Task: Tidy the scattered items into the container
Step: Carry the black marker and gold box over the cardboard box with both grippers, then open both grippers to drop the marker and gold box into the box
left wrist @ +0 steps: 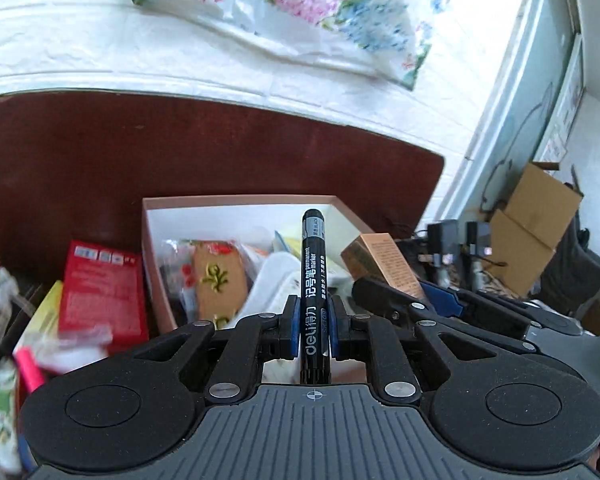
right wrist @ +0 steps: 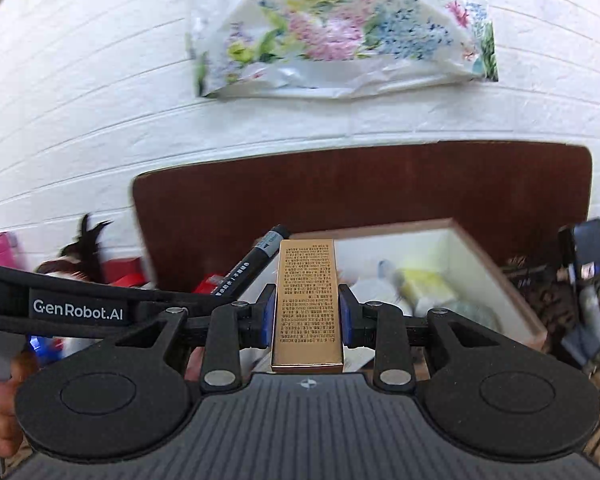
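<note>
Both grippers angled slightly down over pink container [left wrist: 240, 202]. Left gripper [left wrist: 315, 330] pinches black marker [left wrist: 313, 280], tip forward. Right gripper [right wrist: 307, 312] clamps gold box [right wrist: 307, 300] lengthwise. Red carton [left wrist: 102, 296] left of container; snacks inside.

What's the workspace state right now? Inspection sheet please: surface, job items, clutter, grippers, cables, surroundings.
Surface: dark red-brown table, bare toward the wall.
Job's things: pink-rimmed open box, already holding packets and a white item; black Deli marker; gold printed carton.
Clutter: red box left of the container, pink highlighter, wrapped packets at the left edge.
Grippers: left gripper shut on the marker, which stands upright between the fingers; right gripper shut on the carton; both in front of the box.
Cables: nothing seen clearly.
Surroundings: white brick wall, floral plastic bag hanging on it, cardboard boxes at right.
</note>
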Available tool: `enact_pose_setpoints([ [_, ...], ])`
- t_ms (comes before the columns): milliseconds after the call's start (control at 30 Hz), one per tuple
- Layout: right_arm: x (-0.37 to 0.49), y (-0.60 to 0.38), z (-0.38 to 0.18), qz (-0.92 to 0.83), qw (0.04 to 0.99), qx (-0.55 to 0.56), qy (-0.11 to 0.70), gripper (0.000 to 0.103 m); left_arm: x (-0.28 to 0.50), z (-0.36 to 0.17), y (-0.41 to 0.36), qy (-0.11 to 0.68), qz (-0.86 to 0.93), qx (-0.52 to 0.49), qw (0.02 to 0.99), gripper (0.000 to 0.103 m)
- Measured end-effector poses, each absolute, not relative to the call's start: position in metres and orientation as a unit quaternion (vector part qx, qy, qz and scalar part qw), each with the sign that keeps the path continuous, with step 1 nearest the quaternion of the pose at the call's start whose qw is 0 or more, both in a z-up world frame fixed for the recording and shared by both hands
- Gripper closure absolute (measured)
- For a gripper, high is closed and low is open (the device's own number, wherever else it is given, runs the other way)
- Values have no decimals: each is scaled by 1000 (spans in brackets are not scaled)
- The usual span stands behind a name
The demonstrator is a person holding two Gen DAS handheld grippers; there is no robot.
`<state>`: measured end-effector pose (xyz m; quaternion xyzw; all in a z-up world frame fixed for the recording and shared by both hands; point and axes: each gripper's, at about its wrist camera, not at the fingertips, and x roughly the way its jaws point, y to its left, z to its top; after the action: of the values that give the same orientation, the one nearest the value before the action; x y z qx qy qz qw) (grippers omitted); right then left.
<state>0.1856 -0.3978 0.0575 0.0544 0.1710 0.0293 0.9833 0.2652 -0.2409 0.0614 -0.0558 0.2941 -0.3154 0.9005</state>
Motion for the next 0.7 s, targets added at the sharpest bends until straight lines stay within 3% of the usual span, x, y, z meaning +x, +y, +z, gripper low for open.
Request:
enact_pose_setpoints([
  [167,233,-414,35,4,978,52,200,68,310,35,-262,314,-299,-32,900,91],
  [267,253,-422,18,1,974,57,218,68,323,20,-267,319,-275,-23,907,56],
  [300,256,-423,13,-3,974,52,220,68,325,16,-267,317,-254,-14,914,37],
  [333,259,-423,9,-12,974,43,221,64,326,13,-267,314,-228,-6,922,25],
  [400,261,-427,3,-33,974,31,223,51,327,7,-262,295,-227,-3,928,12],
  [433,260,-431,1,-44,973,30,223,35,328,6,-260,290,-236,-6,927,11],
  [500,258,-440,-3,-62,972,40,225,18,326,6,-262,288,-238,-3,928,9],
  [700,247,-452,-10,-63,969,49,232,14,316,7,-270,294,-232,18,927,7],
])
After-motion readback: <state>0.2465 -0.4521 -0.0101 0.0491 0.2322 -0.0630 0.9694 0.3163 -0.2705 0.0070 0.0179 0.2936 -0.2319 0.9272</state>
